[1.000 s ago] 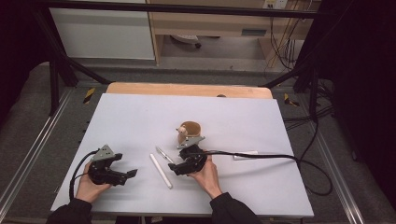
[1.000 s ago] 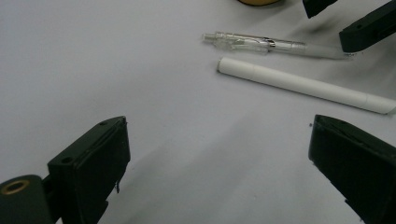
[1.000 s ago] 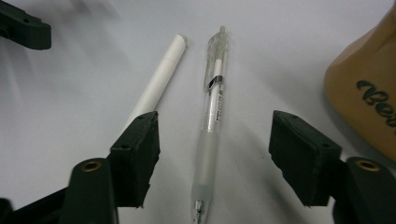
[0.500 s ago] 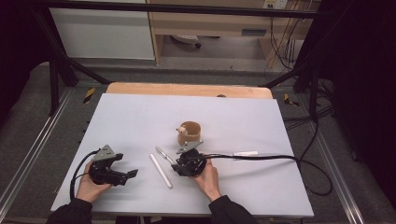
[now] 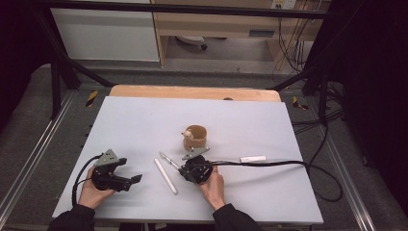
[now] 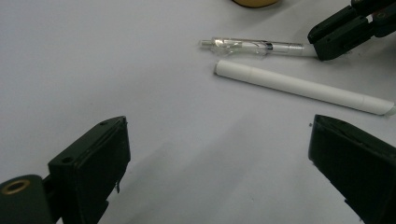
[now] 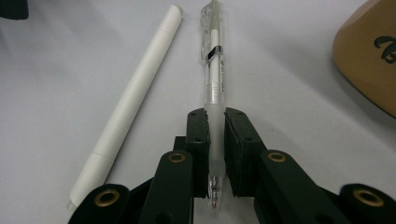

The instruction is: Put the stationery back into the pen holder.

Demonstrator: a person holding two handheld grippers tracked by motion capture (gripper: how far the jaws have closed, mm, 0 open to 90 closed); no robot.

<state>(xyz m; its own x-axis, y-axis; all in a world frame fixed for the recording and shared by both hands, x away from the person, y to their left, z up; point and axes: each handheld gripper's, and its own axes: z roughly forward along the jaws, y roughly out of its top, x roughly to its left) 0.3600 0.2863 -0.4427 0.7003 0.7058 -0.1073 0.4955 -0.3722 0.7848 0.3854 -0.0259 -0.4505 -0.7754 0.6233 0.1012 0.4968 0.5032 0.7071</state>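
My right gripper (image 7: 215, 128) has just been closing and now pinches the clear pen (image 7: 213, 70) near its tip, on the table (image 5: 288, 125) beside the white pen (image 7: 135, 93). It seems light, stiff, slippery; I grip the frosted sleeve.

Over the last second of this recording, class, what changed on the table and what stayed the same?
The right gripper has just been closing its jaws, and they now clamp the grip end of the clear pen, which lies on the table. The hand itself barely shifted. The left gripper stayed open and in place. The white pen, the tan cup and the small white piece lie where they were.
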